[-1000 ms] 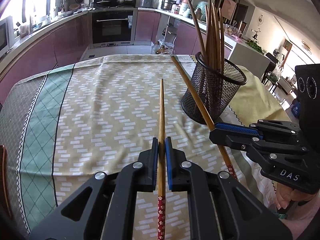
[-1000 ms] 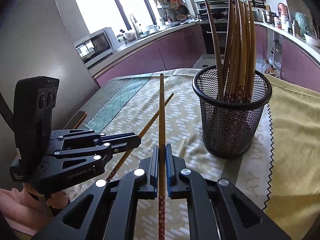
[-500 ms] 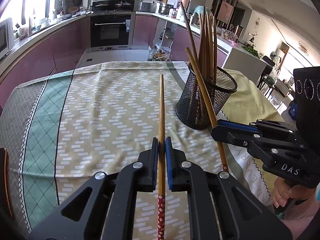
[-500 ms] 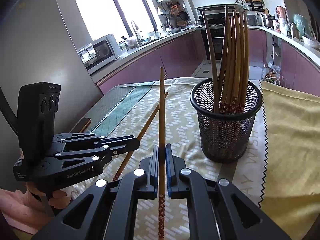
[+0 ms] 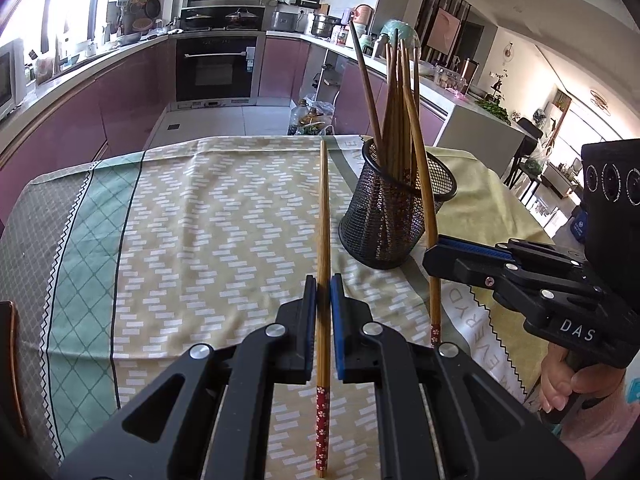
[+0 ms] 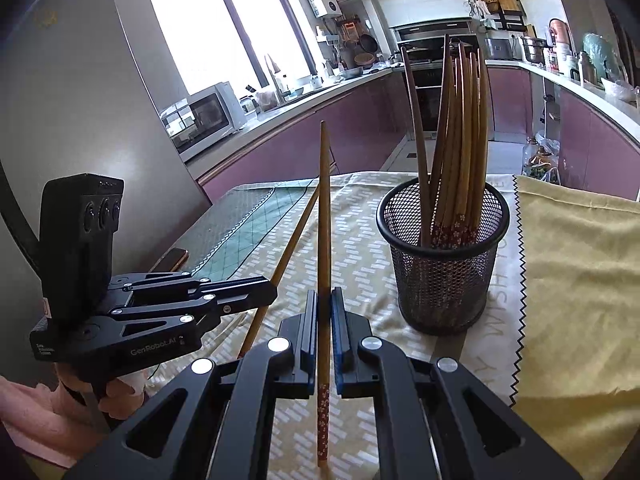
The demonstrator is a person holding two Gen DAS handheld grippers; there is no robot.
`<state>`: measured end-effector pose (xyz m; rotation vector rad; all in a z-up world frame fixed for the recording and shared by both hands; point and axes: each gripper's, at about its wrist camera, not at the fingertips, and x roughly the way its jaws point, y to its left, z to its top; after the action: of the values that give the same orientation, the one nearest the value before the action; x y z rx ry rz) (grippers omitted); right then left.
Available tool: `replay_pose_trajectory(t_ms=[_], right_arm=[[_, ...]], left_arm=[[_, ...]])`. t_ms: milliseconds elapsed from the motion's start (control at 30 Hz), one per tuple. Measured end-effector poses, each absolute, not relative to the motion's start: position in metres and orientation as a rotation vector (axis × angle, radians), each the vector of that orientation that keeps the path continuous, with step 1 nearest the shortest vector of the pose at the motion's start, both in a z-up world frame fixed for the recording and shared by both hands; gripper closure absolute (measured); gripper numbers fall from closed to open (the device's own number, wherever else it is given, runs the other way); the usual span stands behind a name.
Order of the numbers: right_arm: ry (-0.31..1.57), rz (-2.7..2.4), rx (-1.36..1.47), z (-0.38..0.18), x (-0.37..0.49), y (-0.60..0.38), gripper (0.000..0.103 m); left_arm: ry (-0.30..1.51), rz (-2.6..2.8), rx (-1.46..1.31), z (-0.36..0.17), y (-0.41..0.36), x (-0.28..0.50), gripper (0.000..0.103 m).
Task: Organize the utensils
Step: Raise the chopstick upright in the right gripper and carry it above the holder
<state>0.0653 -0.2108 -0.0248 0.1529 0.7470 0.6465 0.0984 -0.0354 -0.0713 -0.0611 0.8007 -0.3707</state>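
My left gripper is shut on a wooden chopstick with a red flowered end, held above the table and pointing forward. My right gripper is shut on a second such chopstick, tilted steeply up, just left of the black mesh holder. The holder stands on the tablecloth with several chopsticks upright in it. In the left wrist view the right gripper sits right of mine, its chopstick leaning across the holder's front. The left gripper shows at lower left in the right wrist view.
A patterned tablecloth covers the table; a yellow cloth lies right of the holder. A dark phone-like object lies near the table's left edge. Kitchen counters and an oven are beyond.
Both grippers have risen and pulled back from the holder. The right gripper's chopstick has tilted from slanted toward nearly upright, next to the holder. Both stay shut.
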Motion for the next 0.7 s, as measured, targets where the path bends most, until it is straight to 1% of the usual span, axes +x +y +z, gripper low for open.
replay_pose_trajectory(t_ms=[700], right_arm=[[0.705,0.633,0.186,-0.013,0.066,-0.233,0.097]], left_arm=[[0.773,-0.415,-0.087,-0.057,-0.036,0.094,0.095]])
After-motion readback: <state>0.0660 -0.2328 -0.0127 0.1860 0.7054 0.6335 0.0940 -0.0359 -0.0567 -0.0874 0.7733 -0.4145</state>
